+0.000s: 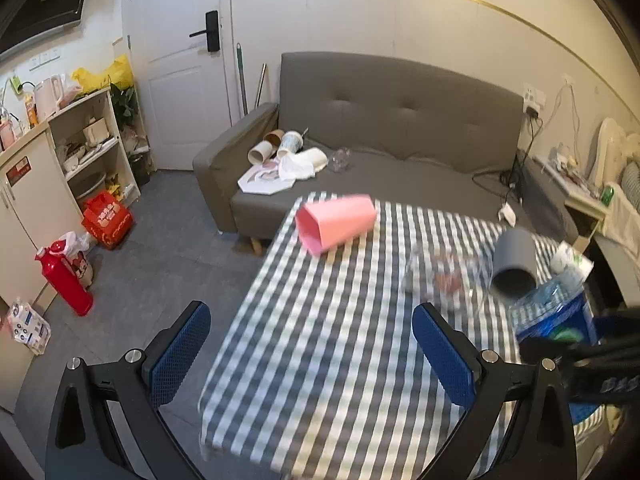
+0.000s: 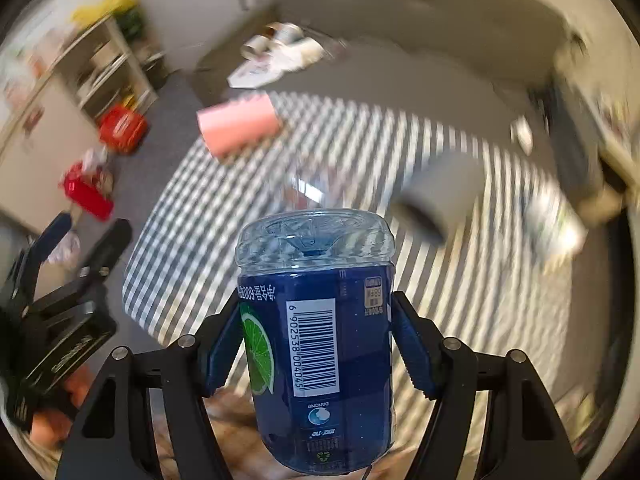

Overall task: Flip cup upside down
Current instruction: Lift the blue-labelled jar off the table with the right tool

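Your right gripper [image 2: 318, 344] is clamped on the blue-labelled plastic bottle [image 2: 318, 320], base outward; your left gripper [image 1: 312, 352] gapes empty. The pink plastic cup [image 1: 336, 222] lies sideways near the checked tablecloth's [image 1: 320, 360] far corner — nudge it and it may roll off.

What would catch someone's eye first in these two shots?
Most striking is the blue-labelled bottle, held bottom-up in the right gripper, filling that wrist view. Next comes the pink cup, lying on its side near the far left corner of the checked tablecloth, with a grey cup tipped over to its right. The left gripper hovers open and empty.
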Demonstrator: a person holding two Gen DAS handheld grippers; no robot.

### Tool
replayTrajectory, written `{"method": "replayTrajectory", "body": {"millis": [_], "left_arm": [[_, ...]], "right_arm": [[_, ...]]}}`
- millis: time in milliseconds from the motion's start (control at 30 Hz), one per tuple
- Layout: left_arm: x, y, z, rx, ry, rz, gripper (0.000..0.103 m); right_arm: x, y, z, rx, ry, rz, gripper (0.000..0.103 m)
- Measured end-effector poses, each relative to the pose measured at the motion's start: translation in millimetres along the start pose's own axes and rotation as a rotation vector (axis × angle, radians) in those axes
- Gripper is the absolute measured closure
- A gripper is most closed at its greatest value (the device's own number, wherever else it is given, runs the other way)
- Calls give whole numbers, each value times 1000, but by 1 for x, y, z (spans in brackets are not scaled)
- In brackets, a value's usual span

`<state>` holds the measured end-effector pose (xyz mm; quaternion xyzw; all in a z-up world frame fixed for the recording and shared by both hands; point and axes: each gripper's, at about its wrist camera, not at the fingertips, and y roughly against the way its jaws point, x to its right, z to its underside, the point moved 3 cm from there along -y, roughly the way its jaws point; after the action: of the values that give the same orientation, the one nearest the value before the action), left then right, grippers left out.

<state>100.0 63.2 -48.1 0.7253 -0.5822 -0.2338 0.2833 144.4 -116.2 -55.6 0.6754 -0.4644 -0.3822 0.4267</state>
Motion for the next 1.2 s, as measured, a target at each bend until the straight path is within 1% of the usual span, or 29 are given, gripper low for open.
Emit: {"method": "replayTrajectory", "body": {"millis": [100, 267, 367, 533, 667, 833, 867, 900, 933, 967, 1133, 1200], "left_arm": [[2, -3, 21, -32, -10, -1, 0], [10, -11, 45, -71, -42, 6, 0], [14, -19, 49, -83, -60, 4, 0], [19, -35, 53, -116, -74, 0, 0], [22, -43, 55, -136, -90, -3, 0], [25, -46, 57, -148, -92, 0, 0], [25, -46, 57, -147, -95, -2, 0], [25, -45, 56, -144, -97, -3, 0], [25, -44, 55, -143, -99, -4, 0], [26, -43, 54, -140, -100, -5, 0], [29, -27, 43, -113, -100, -2, 0], [33, -18, 38, -97, -105, -3, 0]], "right_arm": [[7, -20, 22, 4, -83, 14, 33], [17, -43, 31, 45, -152, 51, 33], [22, -57, 34, 53, -165, 70, 33], [32, -72, 33, 69, -181, 70, 33], [32, -73, 30, 99, -162, 78, 33], [33, -75, 27, 95, -161, 77, 32], [32, -75, 27, 94, -160, 75, 30], [31, -74, 25, 97, -157, 75, 22], [31, -71, 25, 107, -154, 72, 15], [29, -65, 25, 129, -148, 67, 13], [31, -33, 25, 200, -139, 61, 12], [33, -14, 27, 244, -131, 69, 12]]}}
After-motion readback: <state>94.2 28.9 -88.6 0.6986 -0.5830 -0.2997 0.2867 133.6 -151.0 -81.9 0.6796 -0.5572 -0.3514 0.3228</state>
